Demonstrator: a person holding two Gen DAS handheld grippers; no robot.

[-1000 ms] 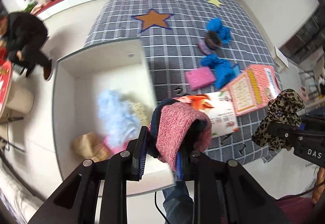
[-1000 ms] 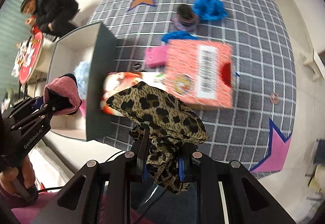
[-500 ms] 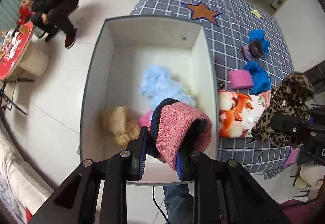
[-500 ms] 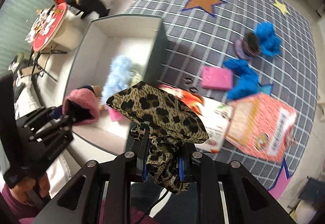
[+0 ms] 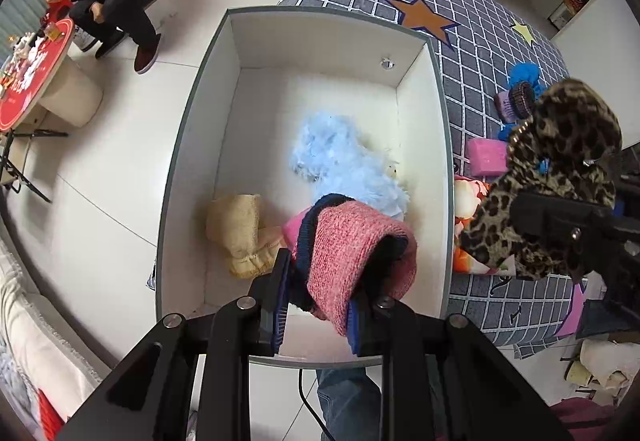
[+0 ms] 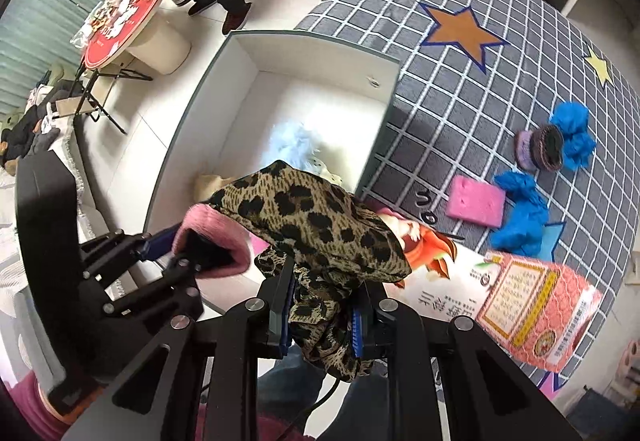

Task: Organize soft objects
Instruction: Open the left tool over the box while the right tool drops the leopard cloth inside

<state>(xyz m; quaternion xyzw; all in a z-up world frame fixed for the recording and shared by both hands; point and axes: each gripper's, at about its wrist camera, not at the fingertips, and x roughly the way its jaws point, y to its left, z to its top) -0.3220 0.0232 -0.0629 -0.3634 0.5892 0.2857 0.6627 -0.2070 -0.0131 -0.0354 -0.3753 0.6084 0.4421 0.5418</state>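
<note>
Left hand-held gripper [image 5: 316, 305] clenched on pink knit hat [image 5: 352, 241], hanging above white box [image 5: 188, 145] holding light-blue fluffy item [image 5: 340, 161] and beige plush [image 5: 240, 233]; right hand-held gripper [image 6: 322, 313] clenched on leopard-print cloth [image 6: 312, 217], over the box's edge by checked rug [image 6: 460, 89]

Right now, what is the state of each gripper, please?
Left gripper: closed, holding the pink knitted hat.
Right gripper: closed, holding the leopard-print cloth.

I count two grippers [image 5: 316, 305] [image 6: 322, 315], each clamping one hat [image 5: 352, 241] [image 6: 316, 217]. One box [image 5: 192, 145], three blue cloths [image 6: 518, 215].
</note>
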